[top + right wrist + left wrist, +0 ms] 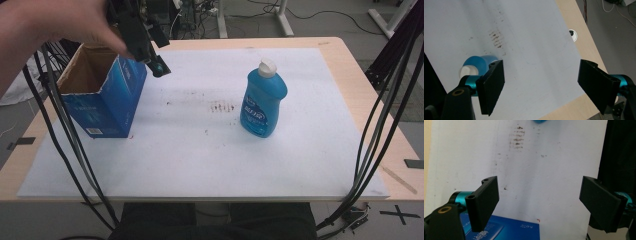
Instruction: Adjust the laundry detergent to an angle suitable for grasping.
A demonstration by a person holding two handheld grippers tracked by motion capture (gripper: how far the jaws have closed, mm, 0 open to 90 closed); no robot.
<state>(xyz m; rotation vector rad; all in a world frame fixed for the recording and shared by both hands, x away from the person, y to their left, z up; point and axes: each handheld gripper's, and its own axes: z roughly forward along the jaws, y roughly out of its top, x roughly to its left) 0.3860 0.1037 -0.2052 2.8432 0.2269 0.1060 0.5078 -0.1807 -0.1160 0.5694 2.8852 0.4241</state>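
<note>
- Up at the far left, the left gripper (159, 67) hovers beside the open blue box (102, 97), jaws spread wide and empty.
- Meanwhile the right gripper (541, 87), jaws likewise spread, hangs above the upright blue bottle (262, 97) on the white mat (200, 160).

Each tool (539, 202) carries two flat black jaws on teal mounts, a brass-ringed screw hole, and black trailing cables (75, 145).

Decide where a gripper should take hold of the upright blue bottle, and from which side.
Grip the blue bottle across its narrower upper body, just below the white cap, probably coming from above or from its open right side. It stands upright and alone on the white mat, well apart from the blue box.
</note>
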